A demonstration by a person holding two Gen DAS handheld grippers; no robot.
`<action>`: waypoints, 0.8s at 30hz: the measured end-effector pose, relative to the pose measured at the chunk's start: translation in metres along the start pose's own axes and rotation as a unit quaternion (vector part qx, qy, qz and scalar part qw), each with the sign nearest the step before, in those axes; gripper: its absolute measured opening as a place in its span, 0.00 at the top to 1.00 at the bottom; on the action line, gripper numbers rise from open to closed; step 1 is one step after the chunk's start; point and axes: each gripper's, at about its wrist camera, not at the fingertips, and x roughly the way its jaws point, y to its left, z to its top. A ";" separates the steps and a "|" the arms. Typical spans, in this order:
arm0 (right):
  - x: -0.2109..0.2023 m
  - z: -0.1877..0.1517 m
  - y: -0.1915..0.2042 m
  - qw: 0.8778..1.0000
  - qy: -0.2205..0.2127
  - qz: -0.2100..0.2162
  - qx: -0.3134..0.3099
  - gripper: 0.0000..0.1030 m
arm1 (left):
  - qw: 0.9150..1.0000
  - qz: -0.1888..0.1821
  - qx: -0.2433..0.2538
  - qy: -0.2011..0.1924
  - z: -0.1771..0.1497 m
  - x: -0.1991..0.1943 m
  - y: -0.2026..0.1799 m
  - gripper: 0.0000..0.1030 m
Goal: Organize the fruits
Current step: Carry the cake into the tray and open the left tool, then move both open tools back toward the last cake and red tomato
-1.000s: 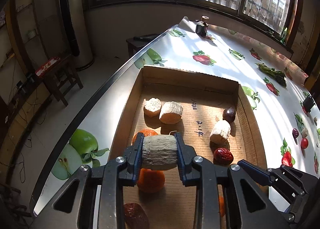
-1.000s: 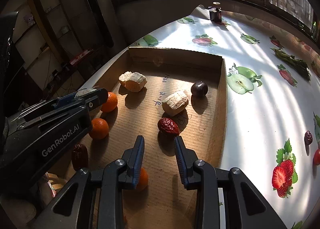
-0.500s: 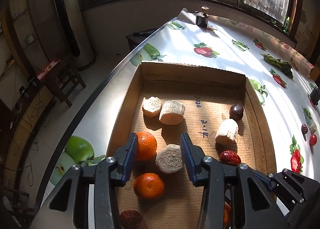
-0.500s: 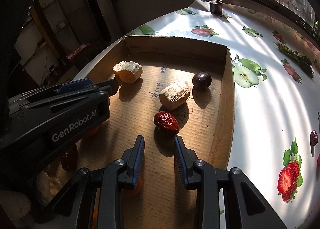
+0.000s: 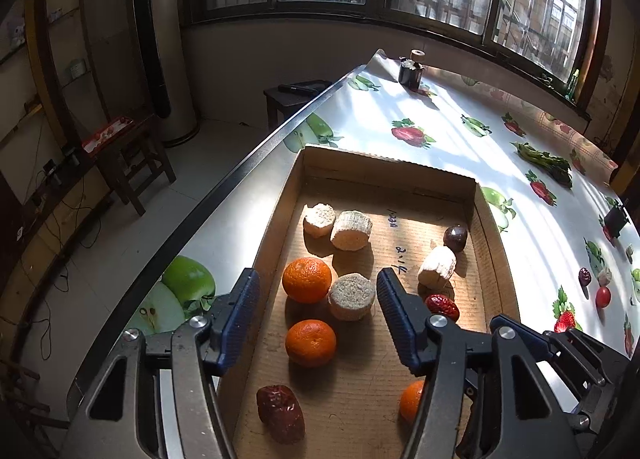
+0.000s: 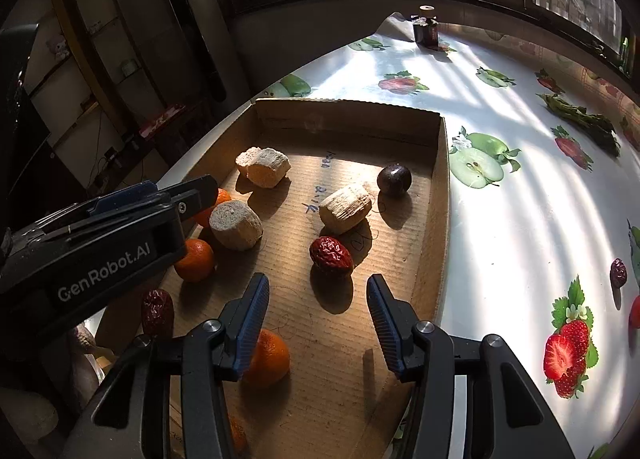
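Left wrist view: left gripper (image 5: 318,309) jaws opening, nothing clamped; pale cut chunk (image 5: 352,296) lies on the cardboard tray (image 5: 486,219) floor between the fingers, apparently touching the orange (image 5: 307,279).

Right wrist view: right gripper (image 6: 318,313) jaws opening, empty, over the tray floor; red date (image 6: 331,256) just ahead, free of both pads.

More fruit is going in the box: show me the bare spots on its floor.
Free: the strip along the box's far wall, beyond the dark plum, and the floor ahead of the right gripper, below the red date. Crowded: the left side, around the oranges.
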 end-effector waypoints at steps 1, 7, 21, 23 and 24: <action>-0.004 0.000 0.000 1.000 -0.004 0.000 0.001 0.47 | 1.000 0.001 0.000 -0.005 -0.002 -0.006 0.000 0.41; -0.026 -0.009 -0.002 1.000 -0.022 0.002 0.009 0.47 | 0.999 0.011 0.005 -0.037 -0.013 -0.040 -0.010 0.41; -0.103 -0.038 -0.036 0.996 -0.076 -0.004 0.040 0.47 | 0.993 0.005 0.051 -0.103 -0.027 -0.111 -0.062 0.34; -0.115 -0.043 -0.047 0.995 -0.085 -0.010 0.046 0.46 | 0.992 0.000 0.059 -0.108 -0.030 -0.118 -0.073 0.34; -0.122 -0.046 -0.054 0.995 -0.090 -0.014 0.050 0.46 | 0.992 -0.003 0.064 -0.109 -0.031 -0.121 -0.079 0.33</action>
